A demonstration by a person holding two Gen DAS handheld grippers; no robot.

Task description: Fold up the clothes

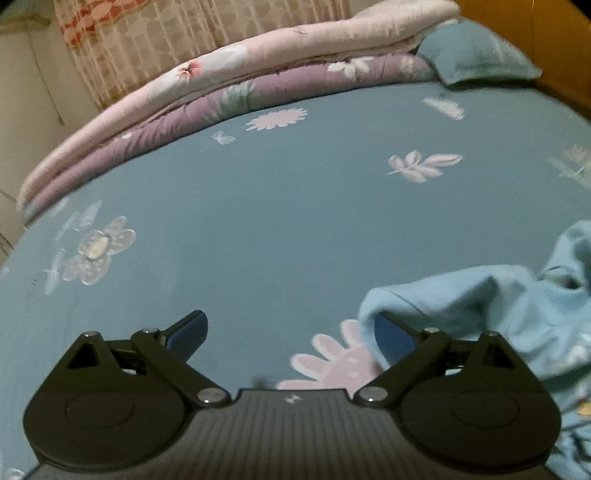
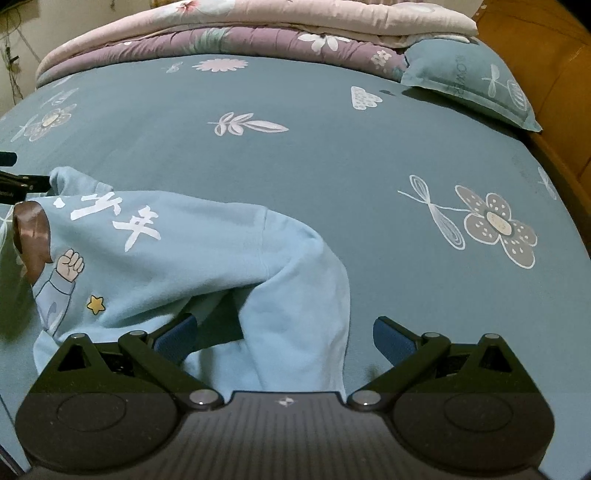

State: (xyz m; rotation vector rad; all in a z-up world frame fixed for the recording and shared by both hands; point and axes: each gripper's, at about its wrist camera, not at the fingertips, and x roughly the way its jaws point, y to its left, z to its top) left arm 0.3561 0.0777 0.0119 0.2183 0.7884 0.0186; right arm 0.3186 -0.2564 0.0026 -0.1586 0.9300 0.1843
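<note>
A light blue sweatshirt [image 2: 192,254] with white characters and a cartoon print lies rumpled on the bed. In the right wrist view its sleeve [image 2: 295,332] runs down between the fingers of my right gripper [image 2: 284,338], which stands wide open around it. In the left wrist view an edge of the sweatshirt [image 1: 480,306] drapes over the right fingertip [image 1: 393,338] of my left gripper [image 1: 291,332], which is also open with bare sheet between its fingers. Part of the left gripper [image 2: 22,182] shows at the far left edge of the right wrist view, at the sweatshirt's upper corner.
The bed has a teal sheet [image 2: 332,166] with flower prints. Folded pink and purple quilts [image 1: 229,85] lie along the far side, with a teal pillow [image 2: 469,81] at the back right. A wooden headboard [image 2: 554,74] borders the right. A curtain [image 1: 166,33] hangs behind.
</note>
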